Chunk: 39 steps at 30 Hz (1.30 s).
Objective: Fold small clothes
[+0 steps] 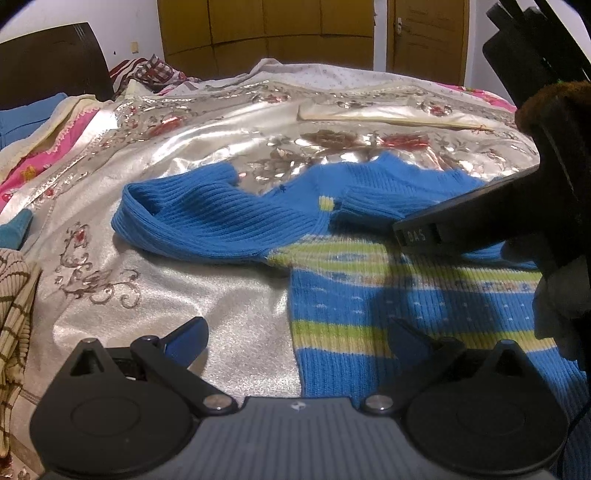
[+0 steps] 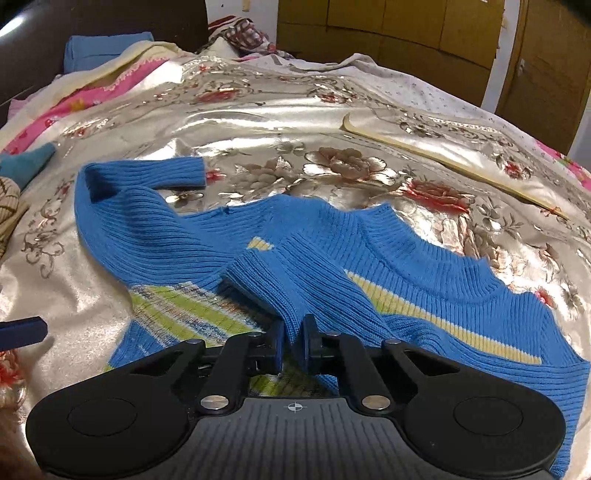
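My right claw (image 2: 292, 343) is clamped on a fold of the sweater (image 2: 424, 288): the blue ribbed sleeve (image 2: 295, 284) runs down between the two pads in the lower middle of the right wrist view, and both pads press on the knit. My left claw (image 1: 295, 341) stands wide open, with nothing between its fingers; one blue finger (image 1: 188, 338) sits over bare bedspread (image 1: 207, 140), the other over the striped body of the sweater at lower right of the left wrist view.

The sweater lies flat on the shiny flowered bedspread, across the middle and right of both frames. Its collar is toward the right in the right wrist view. The other sleeve (image 2: 122, 206) reaches to the left and is bent back on itself at the cuff. Green and pale yellow stripes cross the body.

More clothes (image 1: 40, 147) are heaped along the left edge, pink and cream. A brown wardrobe (image 1: 266, 29) fills the top.
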### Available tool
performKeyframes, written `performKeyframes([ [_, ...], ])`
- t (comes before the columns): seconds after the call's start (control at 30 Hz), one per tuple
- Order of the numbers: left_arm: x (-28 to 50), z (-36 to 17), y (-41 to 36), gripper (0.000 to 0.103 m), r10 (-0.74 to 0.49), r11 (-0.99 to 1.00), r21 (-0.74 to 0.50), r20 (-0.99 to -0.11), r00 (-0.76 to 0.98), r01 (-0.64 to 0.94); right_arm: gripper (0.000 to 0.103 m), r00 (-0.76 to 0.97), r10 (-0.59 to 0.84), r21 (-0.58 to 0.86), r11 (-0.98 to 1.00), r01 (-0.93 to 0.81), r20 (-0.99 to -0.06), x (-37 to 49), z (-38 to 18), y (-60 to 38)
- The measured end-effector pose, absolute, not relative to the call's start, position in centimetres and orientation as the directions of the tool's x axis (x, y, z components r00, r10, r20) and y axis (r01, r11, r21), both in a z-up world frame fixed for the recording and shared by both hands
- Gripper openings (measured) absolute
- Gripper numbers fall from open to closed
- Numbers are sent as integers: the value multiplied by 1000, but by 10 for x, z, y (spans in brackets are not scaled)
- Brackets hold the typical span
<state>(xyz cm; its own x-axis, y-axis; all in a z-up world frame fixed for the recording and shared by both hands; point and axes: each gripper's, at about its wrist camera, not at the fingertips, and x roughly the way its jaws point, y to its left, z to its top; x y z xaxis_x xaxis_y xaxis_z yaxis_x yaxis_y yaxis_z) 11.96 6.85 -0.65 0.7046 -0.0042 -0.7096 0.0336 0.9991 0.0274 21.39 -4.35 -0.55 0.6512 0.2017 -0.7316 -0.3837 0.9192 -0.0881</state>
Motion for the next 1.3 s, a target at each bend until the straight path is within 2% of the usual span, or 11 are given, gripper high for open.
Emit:
performKeyframes([
  [0.27, 122, -9, 68, 103, -10, 999, 25, -718, 696, 40, 13, 654, 192, -103, 918, -384, -732, 215, -10, -41],
  [1.3, 121, -12, 64, 103, -12, 998, 37, -722, 692, 56, 17, 656, 173, -120, 919, -376, -735, 214, -10, -38],
])
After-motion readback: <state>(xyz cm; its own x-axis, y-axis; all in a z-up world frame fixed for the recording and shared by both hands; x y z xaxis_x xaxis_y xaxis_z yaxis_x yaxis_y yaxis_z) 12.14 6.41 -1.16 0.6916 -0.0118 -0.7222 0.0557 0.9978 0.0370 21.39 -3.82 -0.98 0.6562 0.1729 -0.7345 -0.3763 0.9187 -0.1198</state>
